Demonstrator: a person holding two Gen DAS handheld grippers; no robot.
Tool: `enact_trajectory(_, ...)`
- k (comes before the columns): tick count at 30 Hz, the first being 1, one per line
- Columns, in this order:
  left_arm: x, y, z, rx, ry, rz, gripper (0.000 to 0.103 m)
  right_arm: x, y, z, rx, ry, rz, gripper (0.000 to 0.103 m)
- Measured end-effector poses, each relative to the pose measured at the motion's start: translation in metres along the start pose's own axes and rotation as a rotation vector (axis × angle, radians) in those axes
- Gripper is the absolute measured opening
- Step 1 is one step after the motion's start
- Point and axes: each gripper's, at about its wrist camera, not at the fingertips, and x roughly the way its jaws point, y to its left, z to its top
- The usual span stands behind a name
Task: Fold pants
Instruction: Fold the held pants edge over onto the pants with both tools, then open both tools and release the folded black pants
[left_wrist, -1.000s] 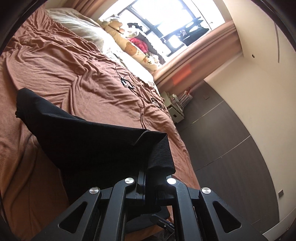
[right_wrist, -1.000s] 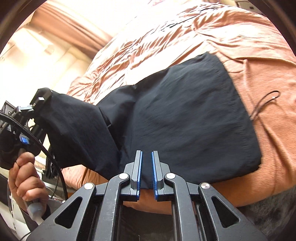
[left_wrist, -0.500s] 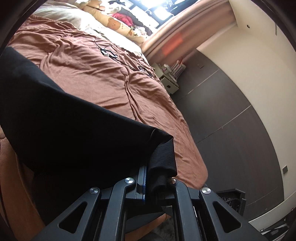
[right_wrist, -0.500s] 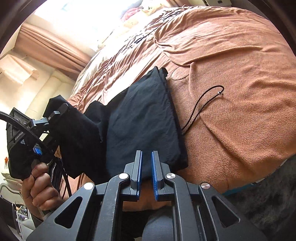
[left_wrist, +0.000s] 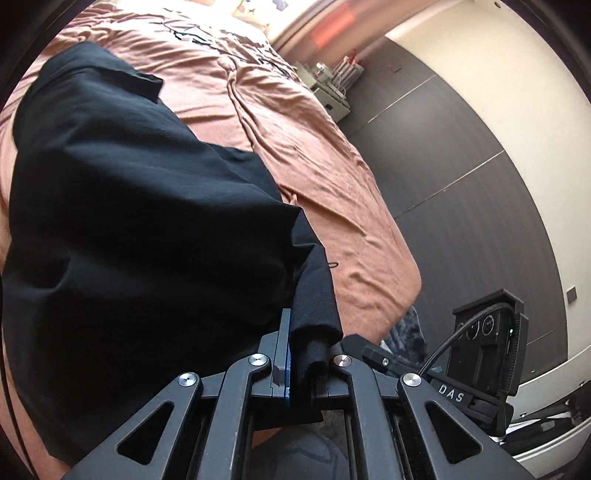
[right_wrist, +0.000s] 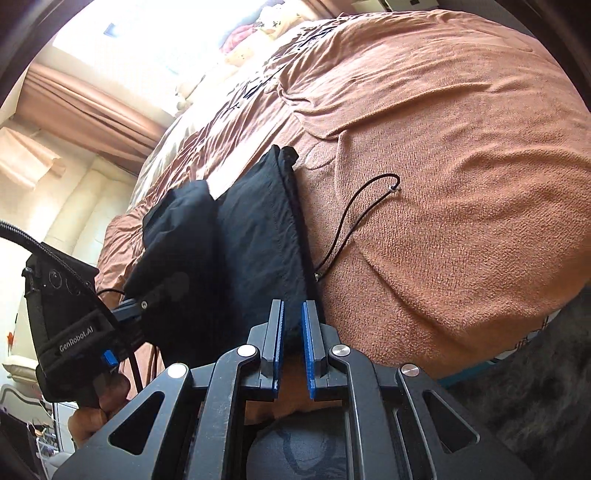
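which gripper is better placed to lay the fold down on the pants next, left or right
Left, probably. The left gripper is shut on a bunched edge of the black pants, with the cloth draped over the bed. The right gripper holds nothing, its blue pads nearly together by the pants' near edge.

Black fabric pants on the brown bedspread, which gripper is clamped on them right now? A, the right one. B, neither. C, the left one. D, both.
C: the left gripper pinches a bunched fold of the black fabric pants, while the right gripper holds nothing.
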Motion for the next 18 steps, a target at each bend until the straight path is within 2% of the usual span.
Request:
enact_trajectory(6, 0.008, -0.002, -0.026, -0.015, 0.073, 0.006, 0.008, -0.001, -0.004, 0.005, 0.005, 0.002, 0.050, 0.007)
enact_trajectory(9, 0.000, -0.001, -0.026, -0.039, 0.079, -0.025, 0.026, 0.000, -0.007, 0.009, 0.015, 0.001, 0.072, 0.007)
enact_trajectory(10, -0.006, -0.001, -0.026, -0.042, 0.068, -0.024, 0.035, 0.001, -0.007, 0.011, 0.015, 0.000, 0.081, 0.008)
enact_trajectory(11, -0.013, -0.002, -0.027, -0.038, 0.053, -0.019, 0.047, 0.000, -0.006, 0.014, 0.013, 0.002, 0.093, 0.009)
enact_trajectory(13, -0.026, -0.005, -0.029, -0.031, 0.013, -0.018, 0.058, 0.003, -0.004, 0.019, -0.002, 0.008, 0.105, 0.020)
enact_trajectory(15, -0.040, -0.004, -0.030, -0.029, -0.022, -0.020, 0.059, 0.007, -0.003, 0.024, -0.018, 0.007, 0.116, 0.034)
enact_trajectory(18, -0.060, 0.002, -0.023, -0.032, -0.085, 0.010, 0.059, 0.015, 0.000, 0.033, -0.036, 0.014, 0.128, 0.034)
